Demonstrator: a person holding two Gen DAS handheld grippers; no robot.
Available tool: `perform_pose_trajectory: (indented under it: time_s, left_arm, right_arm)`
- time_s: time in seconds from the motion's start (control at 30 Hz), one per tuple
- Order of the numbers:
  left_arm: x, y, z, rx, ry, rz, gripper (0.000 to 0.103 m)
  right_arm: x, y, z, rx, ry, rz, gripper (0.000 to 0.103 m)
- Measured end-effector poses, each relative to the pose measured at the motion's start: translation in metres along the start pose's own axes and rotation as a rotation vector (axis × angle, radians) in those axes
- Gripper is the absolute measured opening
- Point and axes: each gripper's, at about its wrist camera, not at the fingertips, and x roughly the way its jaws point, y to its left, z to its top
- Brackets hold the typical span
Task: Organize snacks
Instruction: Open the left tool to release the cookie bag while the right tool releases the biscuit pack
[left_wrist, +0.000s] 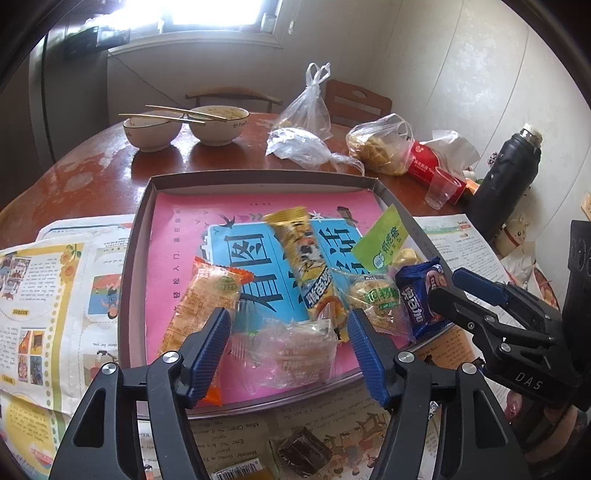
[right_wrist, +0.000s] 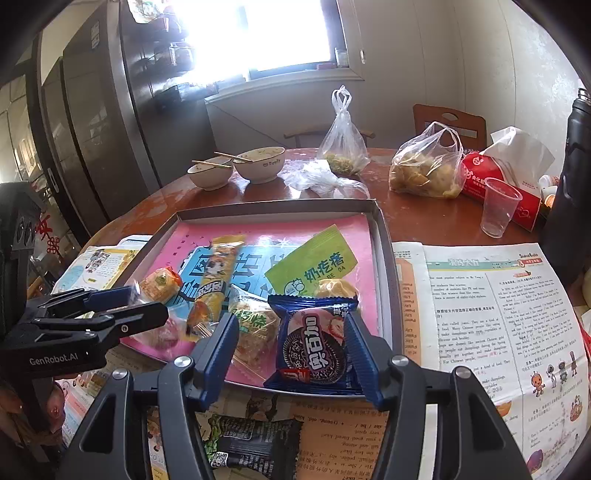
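Newspaper (right_wrist: 480, 314) over wood table (right_wrist: 424, 218)

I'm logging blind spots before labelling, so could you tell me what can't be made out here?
- Left wrist view: the dark snack near the bottom edge has an unreadable label.
- Right wrist view: the black packet is partly hidden by the right claw.
- Both views: the window is blown out by glare.

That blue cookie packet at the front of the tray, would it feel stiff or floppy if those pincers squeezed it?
The blue cookie packet looks puffed, so probably light and springy. Its glossy wrapper may slip against the right gripper. The biscuits pictured on it would likely crack under a hard squeeze. It lies flat in the tray, so it should slide, not roll.
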Motion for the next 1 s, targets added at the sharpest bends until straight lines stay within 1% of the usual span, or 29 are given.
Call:
perform_pose_trajectory:
  time_s: [0.13, 0.2, 0.33, 0.57, 1.0]
  left_arm:
    - [-0.005, 0.002, 0.001, -0.007, -0.013, -0.001, 0.069]
    - [-0.008, 0.002, 0.001, -0.011, -0.018, 0.002, 0.069]
    - [-0.014, 0.003, 0.002, -0.015, -0.034, 0.014, 0.07]
    - [-0.03, 0.007, 0.002, -0.033, -0.072, 0.024, 0.074]
    - [-0.059, 0.008, -0.003, -0.034, -0.104, 0.031, 0.075]
  right_arm:
    - [-0.003, 0.001, 0.001, 0.001, -0.007, 0.0, 0.059]
    - [-0.004, 0.001, 0.001, 0.002, -0.011, -0.001, 0.063]
    - [-0.008, 0.001, 0.002, 0.006, -0.022, 0.002, 0.065]
    - [-0.014, 0.002, 0.004, 0.01, -0.039, 0.006, 0.068]
    - [-0.03, 0.006, 0.007, 0.014, -0.078, 0.018, 0.074]
